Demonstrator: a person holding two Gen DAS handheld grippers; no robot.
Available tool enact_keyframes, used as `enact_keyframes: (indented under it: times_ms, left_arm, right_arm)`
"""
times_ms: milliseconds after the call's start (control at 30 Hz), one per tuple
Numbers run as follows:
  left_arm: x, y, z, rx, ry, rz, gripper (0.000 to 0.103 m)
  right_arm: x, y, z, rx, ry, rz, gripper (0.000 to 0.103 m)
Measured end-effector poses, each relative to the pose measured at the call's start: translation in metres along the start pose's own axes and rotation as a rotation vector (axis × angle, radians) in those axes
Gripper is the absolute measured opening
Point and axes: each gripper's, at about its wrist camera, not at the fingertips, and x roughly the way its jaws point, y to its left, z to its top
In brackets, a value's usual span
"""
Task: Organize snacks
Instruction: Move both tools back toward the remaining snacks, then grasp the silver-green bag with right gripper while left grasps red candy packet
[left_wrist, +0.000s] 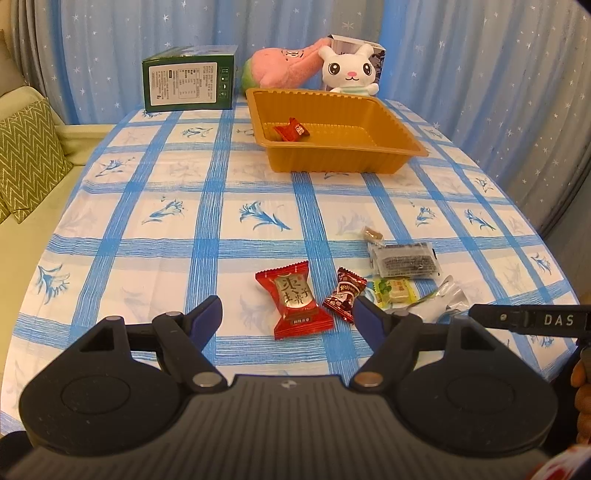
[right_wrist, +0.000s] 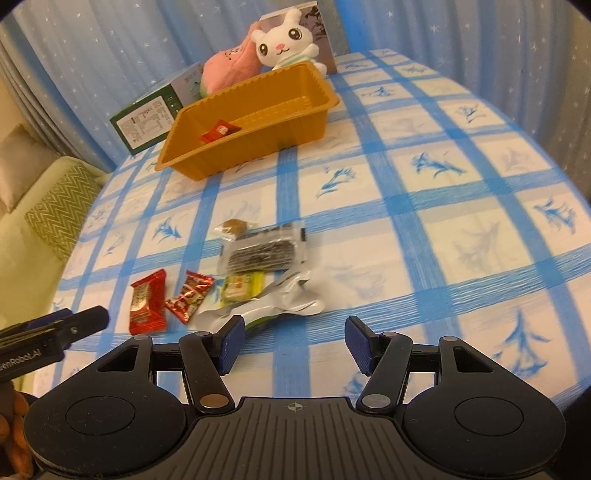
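Observation:
A golden plastic tray (left_wrist: 399, 129) (right_wrist: 317, 107) stands far back on the checked tablecloth, with one small red candy (left_wrist: 291, 129) (right_wrist: 219, 131) inside. Nearer lie loose snacks: a big red packet (left_wrist: 297, 301) (right_wrist: 146, 304), a dark red candy (left_wrist: 343, 293) (right_wrist: 190, 295), a yellow-green sweet (left_wrist: 395, 290) (right_wrist: 242, 288), a clear pack of dark bars (left_wrist: 404, 260) (right_wrist: 262, 253), a small brown candy (left_wrist: 373, 234) (right_wrist: 234, 227) and a silver wrapper (left_wrist: 448, 297) (right_wrist: 273, 306). My left gripper (left_wrist: 288, 319) is open, its fingers either side of the big red packet without touching. My right gripper (right_wrist: 293, 341) is open over bare cloth, just right of the silver wrapper.
A green carton (left_wrist: 190, 79) (right_wrist: 147, 116), a pink plush (left_wrist: 284, 64) (right_wrist: 231, 62) and a white rabbit plush (left_wrist: 349, 70) (right_wrist: 286, 42) sit behind the tray. A sofa with a zigzag cushion (left_wrist: 26, 158) (right_wrist: 61, 206) is at the left. Blue starred curtains hang behind.

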Motion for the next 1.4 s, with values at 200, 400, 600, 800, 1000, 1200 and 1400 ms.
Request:
enact_keyframes:
  times_ms: [200,400,600,800,1000,1200,1400]
  left_arm:
    - [0.007,0.000,0.003,0.002,0.005,-0.013,0.075]
    - [0.014,0.004,0.005,-0.003,0.013,-0.017,0.075]
    - [0.018,0.011,0.009,-0.025,0.015,-0.013,0.075]
    - [0.021,0.014,0.012,-0.031,0.017,-0.019,0.075]
    - [0.022,0.014,0.014,-0.018,0.018,-0.023,0.075]
    - [0.025,0.010,0.018,0.009,0.019,-0.028,0.075]
    - [0.031,0.006,0.010,0.003,0.038,-0.040,0.075]
  right_arm:
    - [0.022,0.003,-0.001,0.097,0.043,0.077,0.060]
    - [0.045,0.016,0.003,0.114,0.053,0.085,0.060]
    - [0.057,0.021,0.011,0.125,0.030,0.041,0.060]
    - [0.066,0.031,0.019,0.061,0.039,-0.022,0.060]
    - [0.068,0.040,0.012,-0.136,0.061,-0.062,0.043]
    - [0.058,0.034,0.011,-0.305,0.073,-0.106,0.027]
    - [0.052,0.015,0.004,-0.285,0.051,-0.108,0.029]
